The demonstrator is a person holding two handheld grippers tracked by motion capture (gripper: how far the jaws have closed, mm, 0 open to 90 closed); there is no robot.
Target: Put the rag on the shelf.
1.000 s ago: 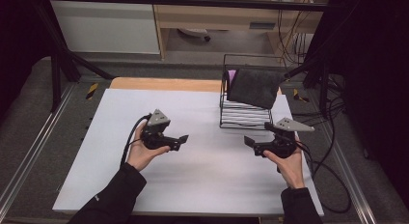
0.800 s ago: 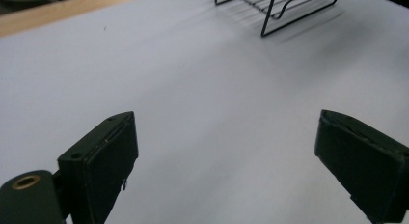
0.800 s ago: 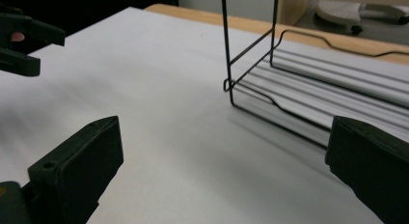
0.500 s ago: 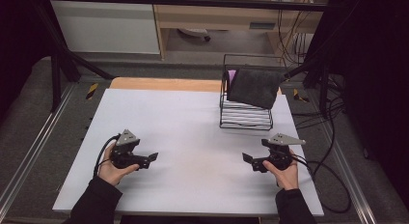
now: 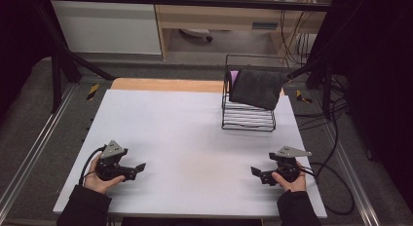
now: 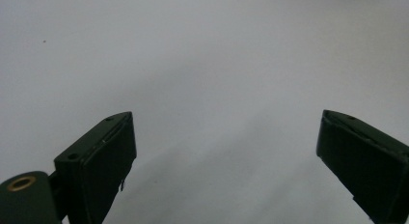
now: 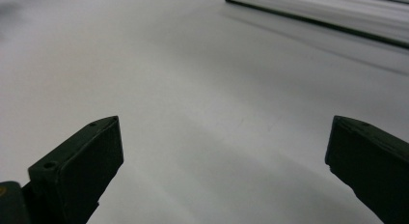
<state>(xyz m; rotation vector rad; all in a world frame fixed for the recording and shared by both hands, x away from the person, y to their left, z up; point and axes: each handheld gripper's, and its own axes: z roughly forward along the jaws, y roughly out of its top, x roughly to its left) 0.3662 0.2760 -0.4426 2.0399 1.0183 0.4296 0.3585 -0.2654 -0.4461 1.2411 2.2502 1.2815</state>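
This looks like a lab or a test room, not a home. A big white table (image 5: 195, 133) stands inside a frame of black metal bars (image 5: 185, 0). Many black cables (image 5: 336, 138) hang and lie on the grey floor (image 5: 29, 133) at the right. Yellow and black tape marks (image 5: 93, 91) are stuck on the floor. Behind the table are a plain white cabinet (image 5: 107, 26) and a wooden bench (image 5: 219, 16).

I count one wire rack (image 5: 248, 117) near my tabletop's (image 5: 185, 133) far right corner, one dark cloth (image 5: 257, 88) draped over it.
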